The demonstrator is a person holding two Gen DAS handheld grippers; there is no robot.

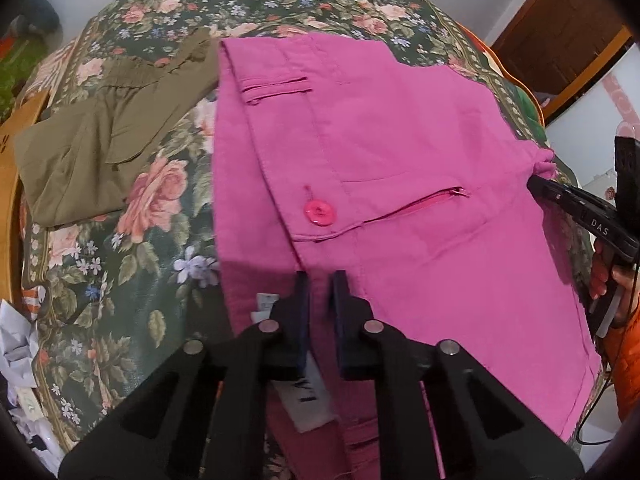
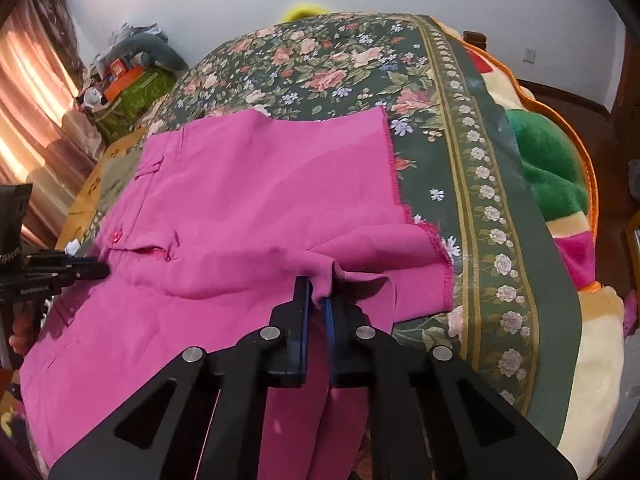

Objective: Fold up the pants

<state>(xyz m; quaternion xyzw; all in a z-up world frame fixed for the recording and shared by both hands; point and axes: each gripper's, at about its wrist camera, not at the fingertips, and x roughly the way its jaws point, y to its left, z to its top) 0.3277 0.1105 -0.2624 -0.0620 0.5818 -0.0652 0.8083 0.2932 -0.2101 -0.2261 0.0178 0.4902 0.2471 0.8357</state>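
Pink pants [image 1: 400, 152] lie on a floral bedspread [image 1: 132, 240], with a pink button [image 1: 319, 212] and a zip pocket facing up. My left gripper [image 1: 321, 280] is shut on the waistband edge near a white label [image 1: 308, 400]. My right gripper [image 2: 318, 294] is shut on a bunched fold of the pink pants [image 2: 260, 208] near the frayed leg hem. In the left wrist view the right gripper [image 1: 538, 182] pinches the cloth at the right edge. In the right wrist view the left gripper [image 2: 102, 270] is at the left by the pocket.
Folded olive-green pants [image 1: 92, 148] lie on the bedspread left of the pink ones. Crumpled white paper [image 1: 16, 344] sits at the lower left. A green, red and cream blanket [image 2: 560, 184] lies along the bed's right side. Clutter and a curtain [image 2: 36, 80] stand at the far left.
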